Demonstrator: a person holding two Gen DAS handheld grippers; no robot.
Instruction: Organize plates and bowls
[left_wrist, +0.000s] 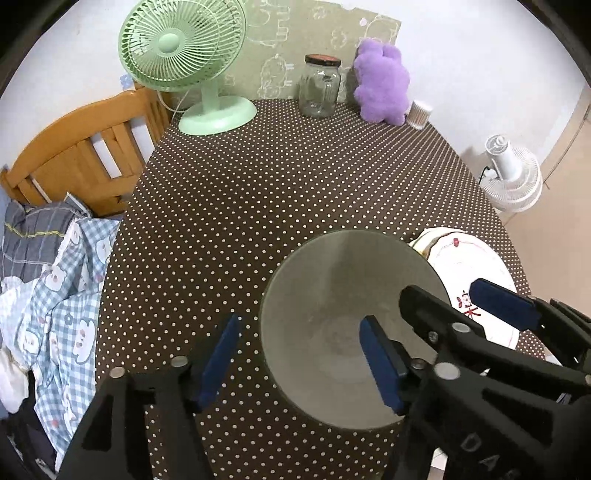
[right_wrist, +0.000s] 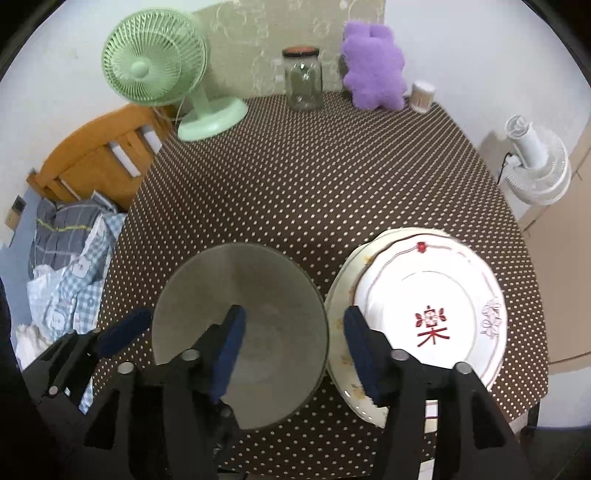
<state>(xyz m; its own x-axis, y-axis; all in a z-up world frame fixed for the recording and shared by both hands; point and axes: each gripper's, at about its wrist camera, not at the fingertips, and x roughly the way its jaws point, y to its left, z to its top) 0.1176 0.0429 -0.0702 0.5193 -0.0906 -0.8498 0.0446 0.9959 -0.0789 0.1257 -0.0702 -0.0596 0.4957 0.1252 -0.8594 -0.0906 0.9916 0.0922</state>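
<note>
A grey-green glass bowl (left_wrist: 332, 291) (right_wrist: 240, 280) stands upright on the brown dotted tablecloth (left_wrist: 258, 192) at the near side. My left gripper (left_wrist: 301, 360) is open and straddles the bowl's left rim, one pad inside and one outside, neither touching. My right gripper (right_wrist: 295, 354) (left_wrist: 441, 288) is open astride the right rim in the same way, its outer finger over the plates. A stack of white plates (right_wrist: 428, 288) (left_wrist: 465, 254), the top one bearing a red character, sits right beside the bowl. One finger (right_wrist: 125, 332) of the left gripper shows at the bowl's left.
At the table's back stand a green desk fan (left_wrist: 184, 55), a glass jar (left_wrist: 319, 88), a purple plush toy (left_wrist: 380, 81) and a small tub of swabs (left_wrist: 419, 112). A wooden chair (left_wrist: 85, 155) with clothes (left_wrist: 55, 266) is at left; a white floor fan (right_wrist: 535, 166) at right.
</note>
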